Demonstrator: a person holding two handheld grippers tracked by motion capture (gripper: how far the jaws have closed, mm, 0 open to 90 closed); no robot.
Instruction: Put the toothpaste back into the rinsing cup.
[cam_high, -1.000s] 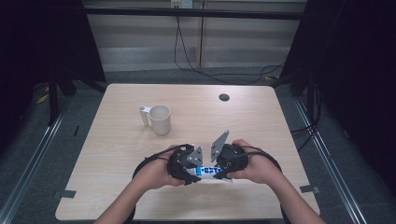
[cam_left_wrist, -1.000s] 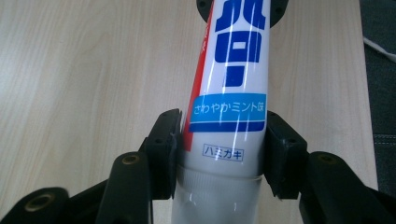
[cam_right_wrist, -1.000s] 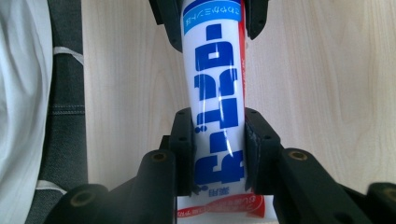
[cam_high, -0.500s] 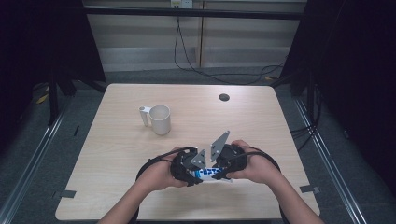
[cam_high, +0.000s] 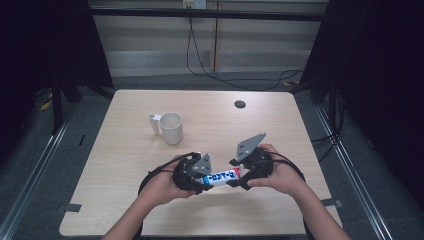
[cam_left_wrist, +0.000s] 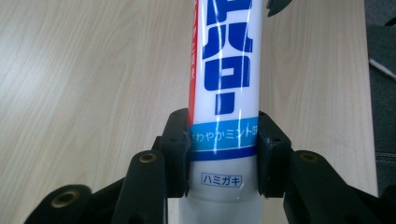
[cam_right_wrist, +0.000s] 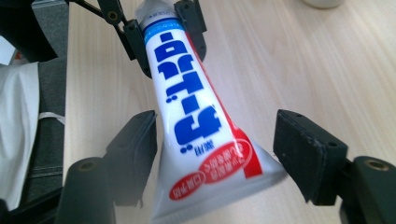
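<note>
A white toothpaste tube (cam_high: 222, 176) with blue lettering and a red stripe hangs level between my two grippers, just above the wooden table (cam_high: 115, 170) near its front edge. My left gripper (cam_high: 204, 180) is shut on the tube's cap end (cam_left_wrist: 224, 84), both pads pressed against its sides. In the right gripper view the left gripper (cam_right_wrist: 163, 23) holds the far end of the tube (cam_right_wrist: 196, 121). My right gripper (cam_high: 238, 175) stands open around the flat crimped end. Its jaws (cam_right_wrist: 219, 149) sit wide apart, and the right pad is clear of the tube.
A cream mug (cam_high: 171, 128) stands upright on the table behind and left of the grippers, handle to the left. A small dark round object (cam_high: 240, 104) lies near the table's far edge. Cables (cam_high: 150, 182) loop by the person's wrists.
The hands have drifted slightly apart. The left gripper stays shut on the tube, which remains between the two grippers.
</note>
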